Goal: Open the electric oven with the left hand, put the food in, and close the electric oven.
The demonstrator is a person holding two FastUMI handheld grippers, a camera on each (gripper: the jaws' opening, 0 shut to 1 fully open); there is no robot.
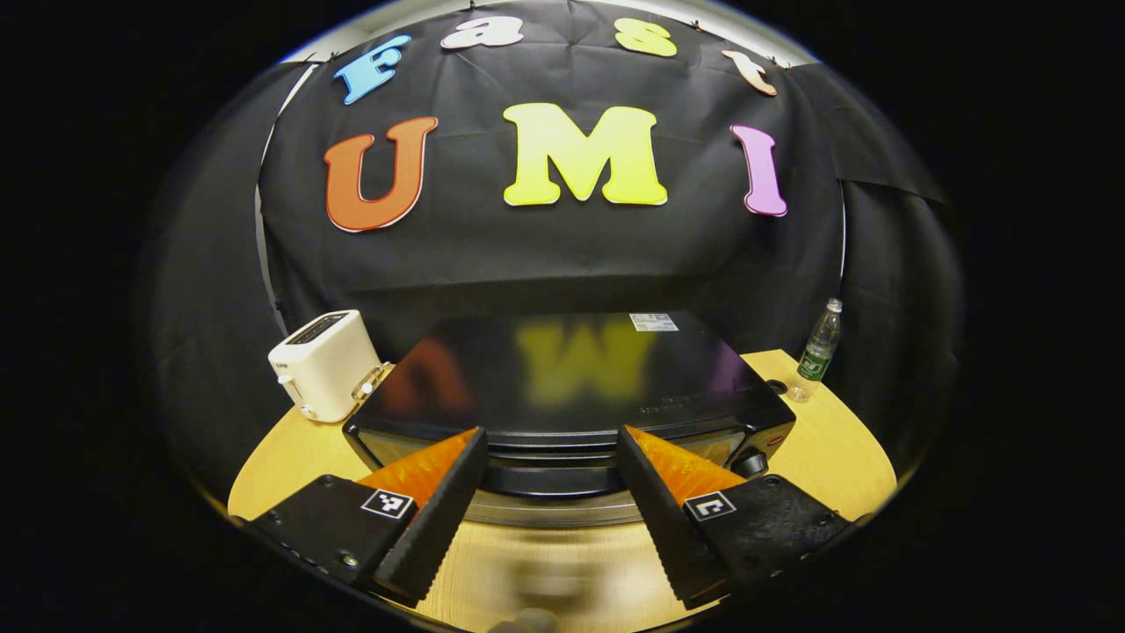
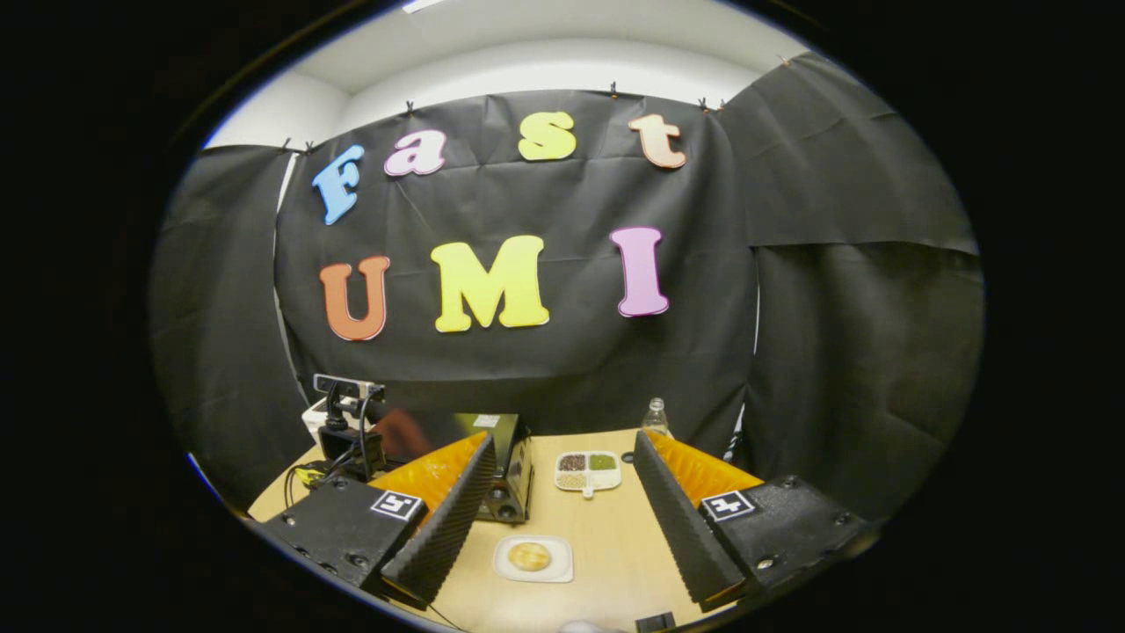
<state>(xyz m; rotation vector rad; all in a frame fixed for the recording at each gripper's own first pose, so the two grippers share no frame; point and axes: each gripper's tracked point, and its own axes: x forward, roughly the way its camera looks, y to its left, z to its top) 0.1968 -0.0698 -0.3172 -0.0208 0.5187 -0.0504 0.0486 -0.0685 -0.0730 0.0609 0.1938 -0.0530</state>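
Wooden tabletop (image 1: pixel 844 457) carries the black electric oven (image 1: pixel 571 387), its door blurred and partly hidden behind my left gripper (image 1: pixel 549 462), whose fingers stand spread just before it. Beside it sit a white toaster (image 1: pixel 323 362) and a water bottle (image 1: pixel 817 350). My right gripper (image 2: pixel 562 475), also spread, hovers over the food (image 2: pixel 529 556) on its white plate (image 2: pixel 559 567), a divided dish (image 2: pixel 587 471) beyond.

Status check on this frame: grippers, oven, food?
Left gripper open at oven front, door closed. Right gripper open above food on plate. Nothing blocking.
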